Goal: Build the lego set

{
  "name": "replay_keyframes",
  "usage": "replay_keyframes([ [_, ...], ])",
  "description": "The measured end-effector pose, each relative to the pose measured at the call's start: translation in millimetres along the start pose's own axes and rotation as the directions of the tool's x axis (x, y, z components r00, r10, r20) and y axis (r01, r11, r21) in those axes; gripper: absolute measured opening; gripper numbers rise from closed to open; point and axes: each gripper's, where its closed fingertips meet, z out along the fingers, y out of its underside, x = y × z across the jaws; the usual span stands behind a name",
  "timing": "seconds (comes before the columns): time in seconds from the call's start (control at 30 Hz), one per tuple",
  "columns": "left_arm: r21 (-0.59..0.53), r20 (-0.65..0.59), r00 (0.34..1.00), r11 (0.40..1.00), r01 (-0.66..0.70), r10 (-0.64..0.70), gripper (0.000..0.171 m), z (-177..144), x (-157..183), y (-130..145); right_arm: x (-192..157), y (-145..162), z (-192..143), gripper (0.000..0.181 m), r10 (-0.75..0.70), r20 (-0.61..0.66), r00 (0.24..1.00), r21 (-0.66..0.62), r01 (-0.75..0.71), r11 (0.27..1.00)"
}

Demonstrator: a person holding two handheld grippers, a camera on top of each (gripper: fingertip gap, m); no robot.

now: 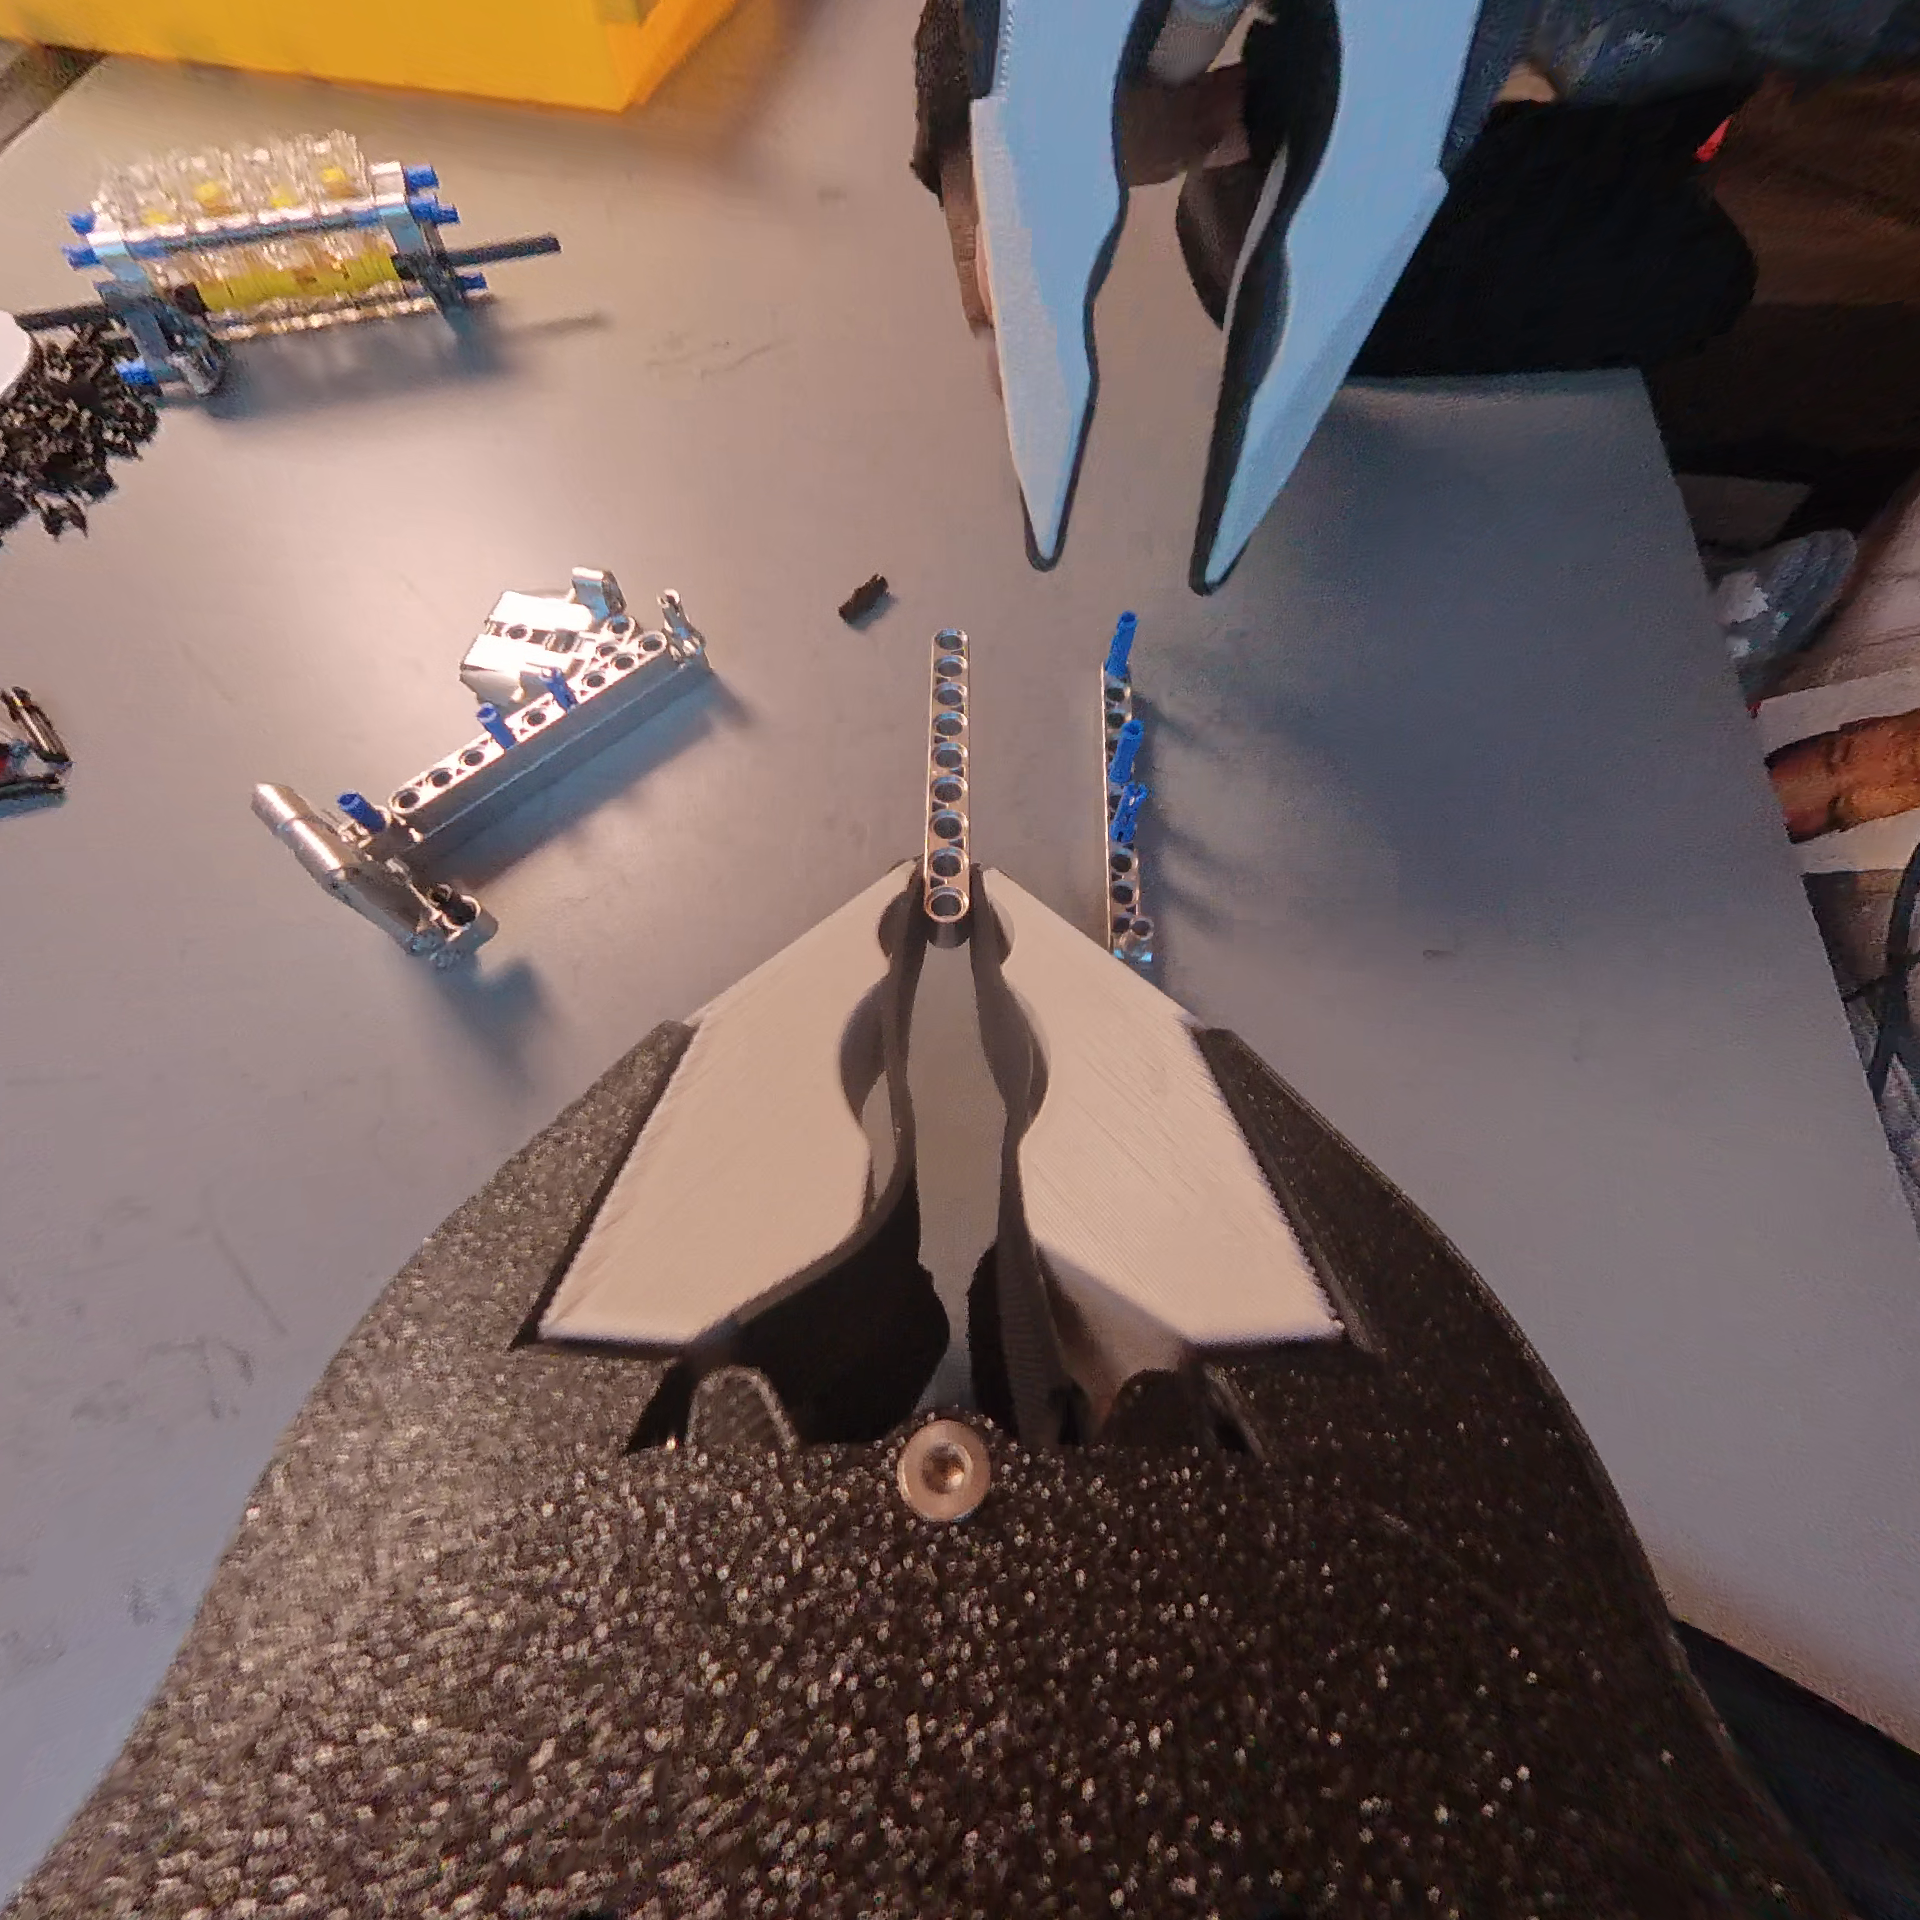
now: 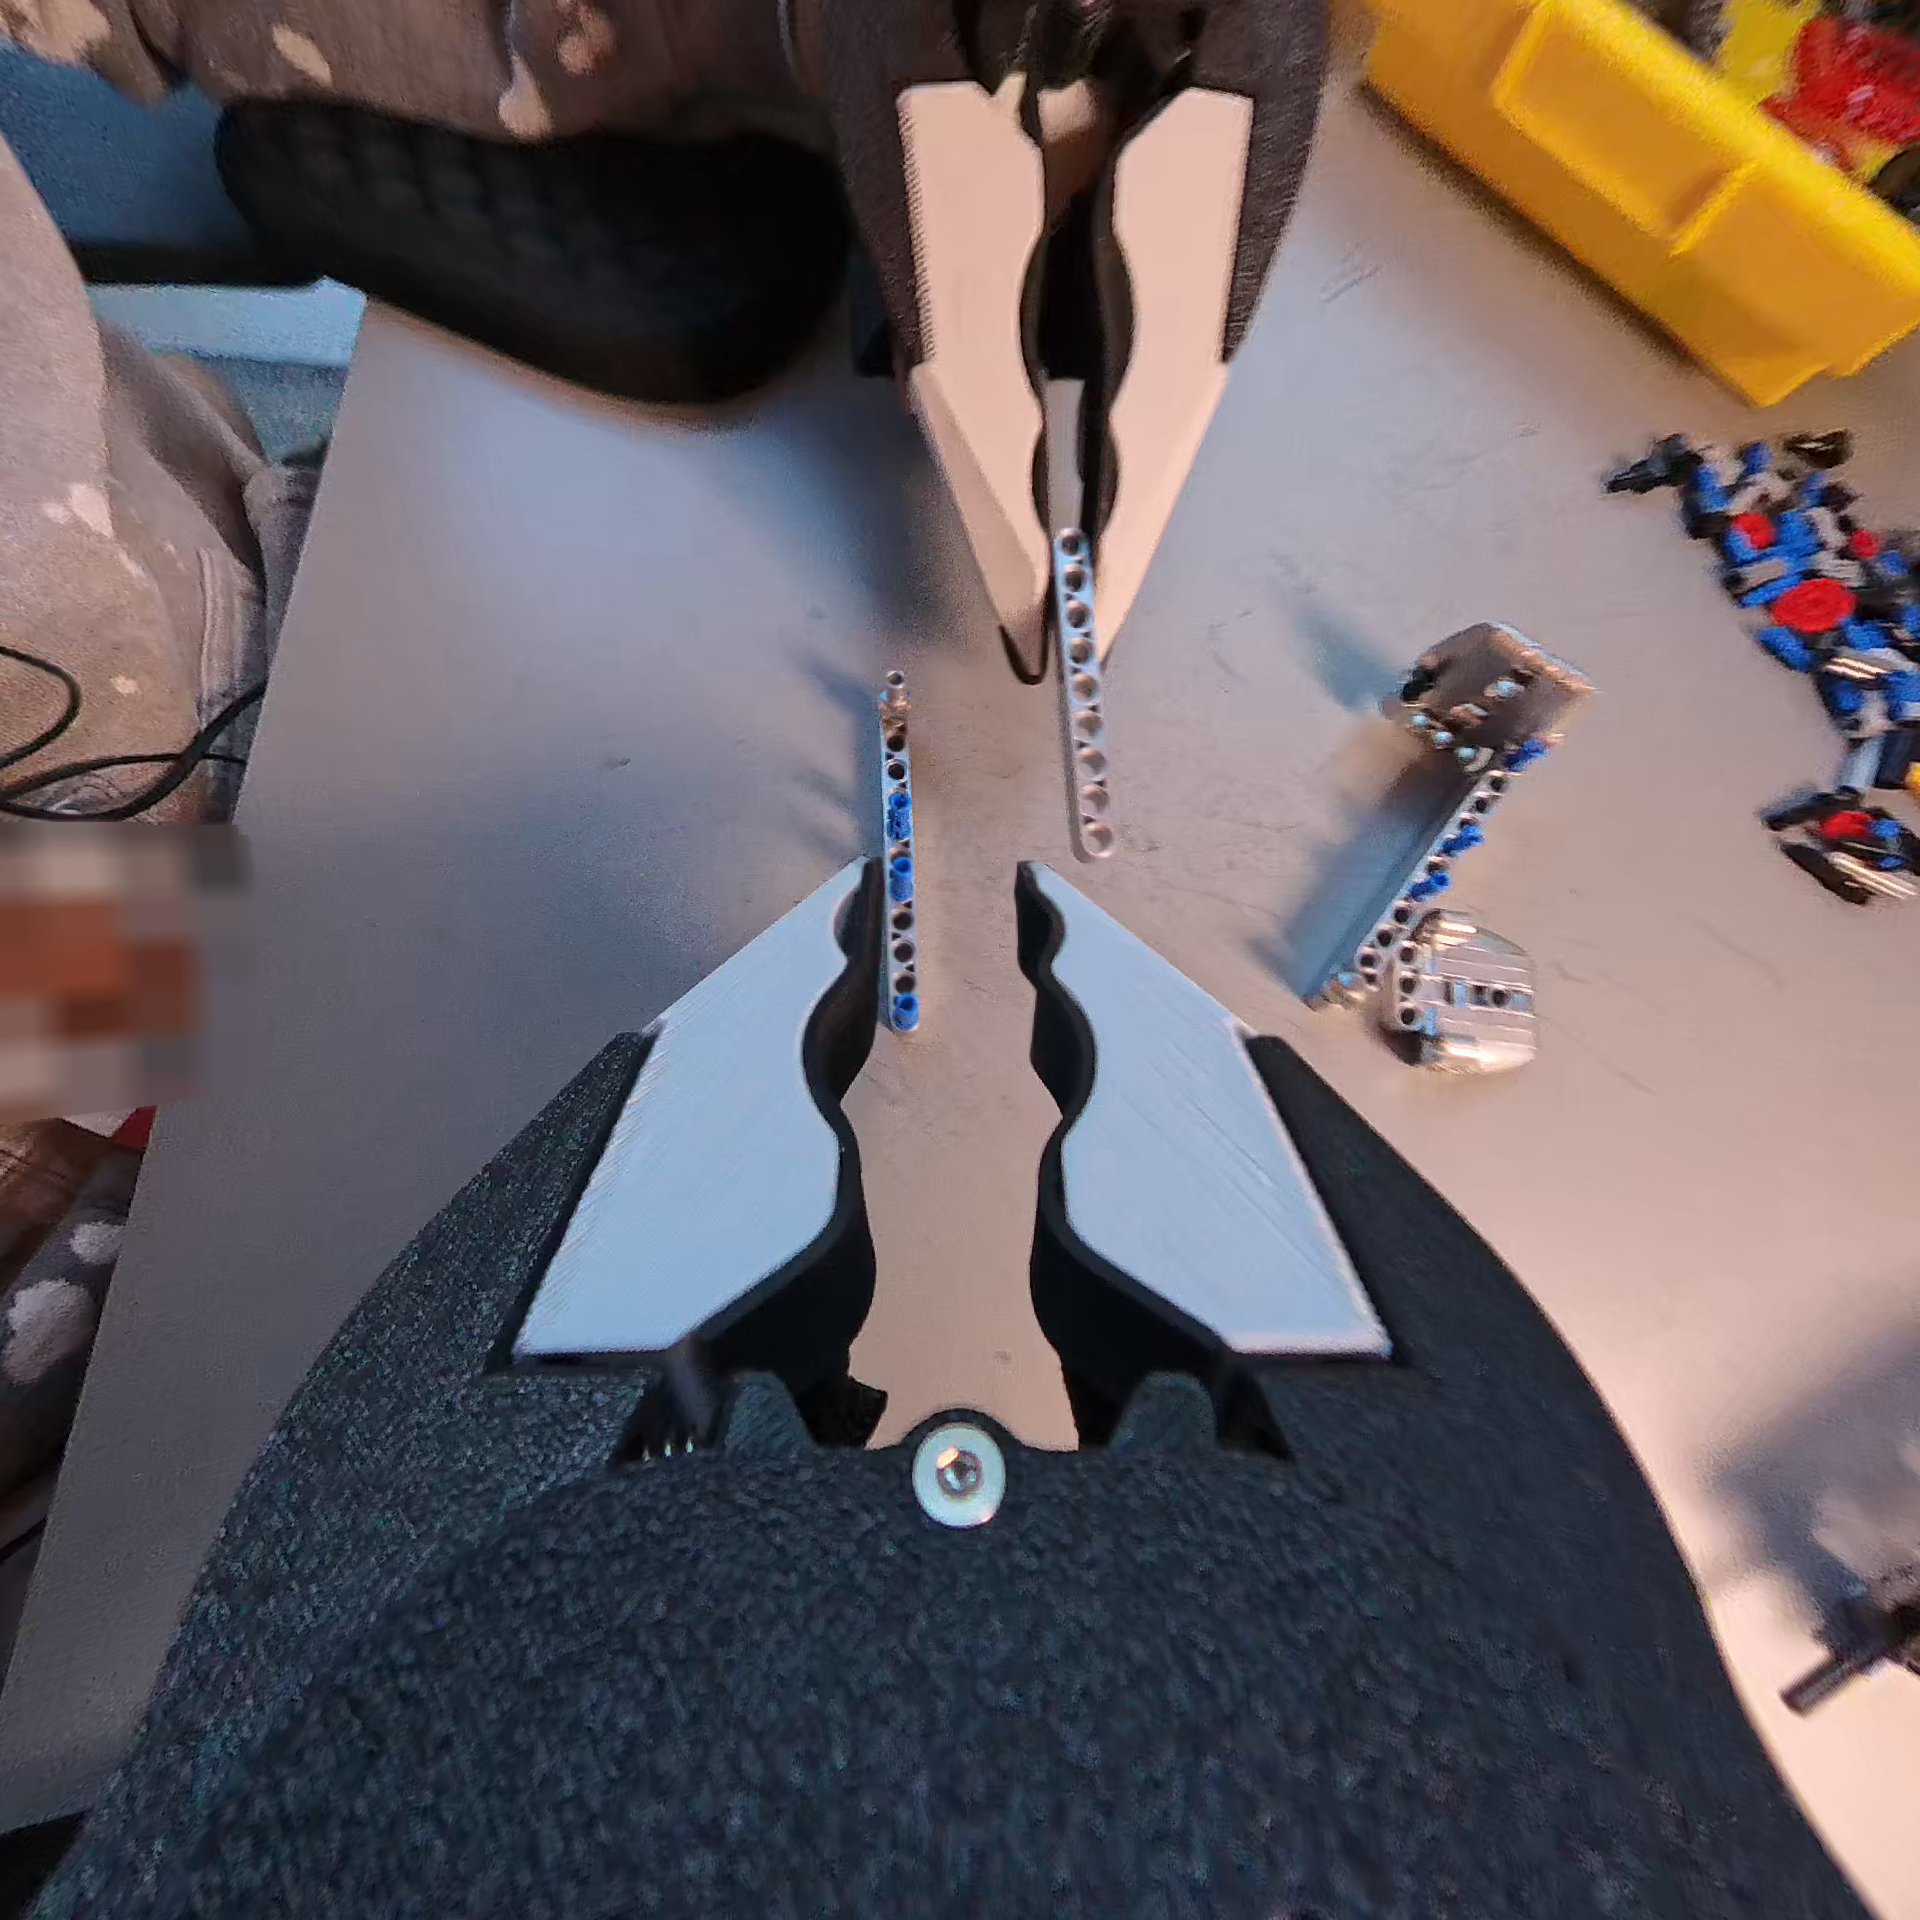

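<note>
My left gripper [image 1: 951, 883] is shut on one end of a long grey holed beam [image 1: 950, 758], which sticks straight out ahead of its fingertips. The right wrist view shows this gripper [image 2: 1070, 629] and its beam [image 2: 1081, 717] opposite. My right gripper [image 2: 945, 878] is open and empty. A second grey beam with blue pins [image 2: 899, 873] stands on edge on the table, close against its left finger's inner side. In the left wrist view the right gripper [image 1: 1127, 566] hangs open beyond the held beam, and the pinned beam [image 1: 1122, 800] lies just right of it.
A grey frame assembly with blue pins [image 1: 499, 748] [image 2: 1434, 831] lies nearby. A small black pin [image 1: 865, 597] is loose. A clear-and-yellow block assembly [image 1: 260, 249], a heap of black parts [image 1: 62, 416], blue and red parts [image 2: 1808, 582] and a yellow bin [image 2: 1662, 177] stand farther off. The table edge [image 1: 1714, 582] is close. It is some 7 cm from my right tips to the small black pin [image 1: 865, 597].
</note>
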Motion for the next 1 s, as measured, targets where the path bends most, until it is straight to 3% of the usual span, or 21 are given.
replay_keyframes([
  [0.27, 0.114, 0.032, 0.997, 0.991, -0.069, 0.065, 0.004, 5, 11, -27, 17, -9, -25, 0.003, 0.052, -0.105, 0.993, 0.292, -0.019, 0.956],
  [0.53, 0.109, 0.036, 0.997, 0.991, -0.073, 0.069, 0.004, 17, 16, -29, 10, 4, -14, 0.0, 0.029, -0.091, 0.995, 0.234, -0.007, 0.972],
  [1.0, 0.111, 0.029, 0.997, 0.991, -0.077, 0.074, 0.004, 17, 18, -30, 7, -9, -11, 0.0, 0.028, -0.091, 0.995, 0.272, -0.003, 0.962],
])
